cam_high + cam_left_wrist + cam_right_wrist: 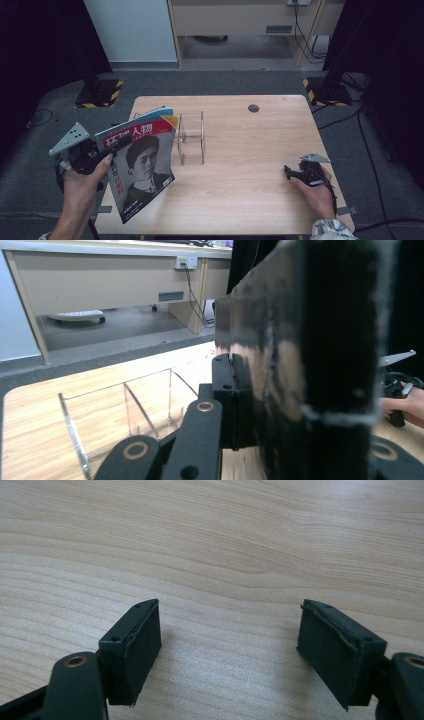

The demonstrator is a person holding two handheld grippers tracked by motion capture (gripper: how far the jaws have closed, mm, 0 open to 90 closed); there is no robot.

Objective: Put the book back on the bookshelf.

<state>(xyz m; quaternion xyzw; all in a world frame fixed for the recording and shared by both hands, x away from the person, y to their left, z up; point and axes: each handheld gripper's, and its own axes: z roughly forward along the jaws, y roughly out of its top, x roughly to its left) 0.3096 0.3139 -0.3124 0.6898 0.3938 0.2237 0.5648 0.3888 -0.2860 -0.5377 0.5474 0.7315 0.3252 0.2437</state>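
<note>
Magazines are being held here: the left gripper [119,142] is clenching its black jaws on the top edge of a glossy magazine with a red title band and a black-and-white portrait of a person on the cover [142,167]. That magazine is hanging tilted in the air, just to the left of the clear plastic rack with upright dividers [191,137]. A second magazine with a blue edge [159,112] is peeking out right behind the first one, also left of the rack. I cannot tell if the jaws are pinching that one too.

In the left gripper view, the left gripper [240,405] is pressing on the dark, shiny side of the magazine [300,355], and the clear rack [125,410] is standing just beside it on the light wooden table [30,425].

The right gripper [290,172] is sitting low over the table [250,150], well to the right of the rack, with a hand wrapped around it. In the right gripper view, the right gripper [227,645] is standing released, with its two black pads [137,645] wide apart and bare wood [215,540] between them. It is gripping nothing.

A small dark round hole [253,108] is sitting in the table behind the rack and to its right.
</note>
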